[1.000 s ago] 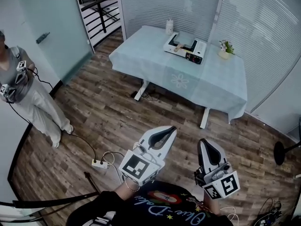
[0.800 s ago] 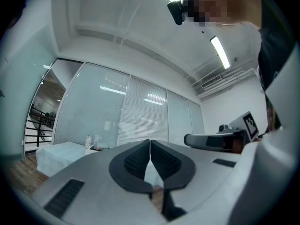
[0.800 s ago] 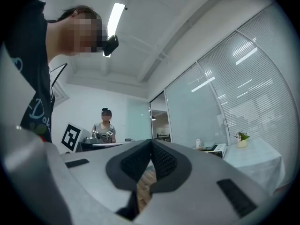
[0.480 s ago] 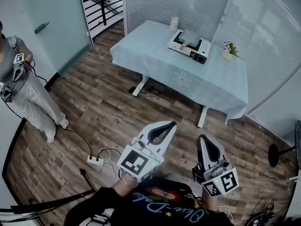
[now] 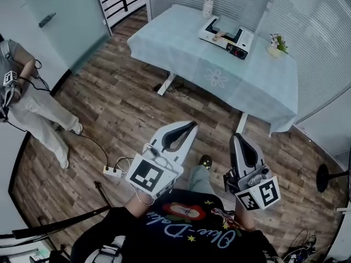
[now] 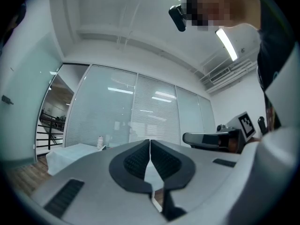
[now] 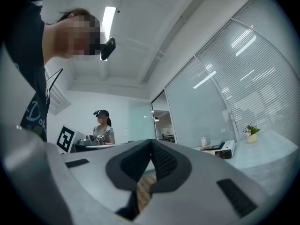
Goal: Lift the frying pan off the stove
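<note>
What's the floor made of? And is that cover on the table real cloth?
The floor looks like wood or wood-look planks: brown grain, visible board seams, a dull finish. The table cover looks like soft pale blue-green cloth: it hangs over the edges in folds and has a flower printed on it.

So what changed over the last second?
The view has advanced toward the table and stove. A shoe has come into view between the left tool and right tool, and the bystander has slid toward the left edge. Both tools stay shut and empty.
</note>
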`<state>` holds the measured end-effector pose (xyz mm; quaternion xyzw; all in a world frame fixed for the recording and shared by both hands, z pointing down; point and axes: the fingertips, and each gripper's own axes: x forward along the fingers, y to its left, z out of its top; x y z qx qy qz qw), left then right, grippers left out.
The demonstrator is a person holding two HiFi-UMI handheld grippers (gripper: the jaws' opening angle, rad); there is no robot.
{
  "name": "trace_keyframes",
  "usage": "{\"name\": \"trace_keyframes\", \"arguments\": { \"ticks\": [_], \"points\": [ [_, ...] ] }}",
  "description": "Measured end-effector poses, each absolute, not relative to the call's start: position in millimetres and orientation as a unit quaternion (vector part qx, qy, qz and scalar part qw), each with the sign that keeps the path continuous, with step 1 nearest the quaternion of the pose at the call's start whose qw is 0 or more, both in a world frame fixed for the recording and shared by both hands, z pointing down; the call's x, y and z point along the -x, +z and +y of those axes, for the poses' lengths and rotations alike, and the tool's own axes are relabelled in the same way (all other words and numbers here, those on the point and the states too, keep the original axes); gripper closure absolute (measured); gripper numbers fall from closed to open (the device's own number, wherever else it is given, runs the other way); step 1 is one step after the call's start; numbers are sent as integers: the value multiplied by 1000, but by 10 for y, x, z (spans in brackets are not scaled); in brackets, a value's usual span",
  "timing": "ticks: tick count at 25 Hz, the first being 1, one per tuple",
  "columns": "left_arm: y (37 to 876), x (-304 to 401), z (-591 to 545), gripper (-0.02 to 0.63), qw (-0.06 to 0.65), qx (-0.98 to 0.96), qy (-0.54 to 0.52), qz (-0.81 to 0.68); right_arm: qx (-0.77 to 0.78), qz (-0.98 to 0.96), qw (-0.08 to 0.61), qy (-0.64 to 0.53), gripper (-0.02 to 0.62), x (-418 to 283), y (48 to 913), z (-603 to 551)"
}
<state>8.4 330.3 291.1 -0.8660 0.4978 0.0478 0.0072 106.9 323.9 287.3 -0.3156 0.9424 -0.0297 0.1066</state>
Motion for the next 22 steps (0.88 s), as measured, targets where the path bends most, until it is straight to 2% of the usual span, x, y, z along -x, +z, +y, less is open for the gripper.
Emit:
{"name": "trace_keyframes", "arguments": {
  "ticks": [22],
  "points": [
    [2912, -219, 1674, 598, 13, 823, 18, 567, 246, 957, 136, -76, 594, -1263, 3017, 1329]
  ]
}}
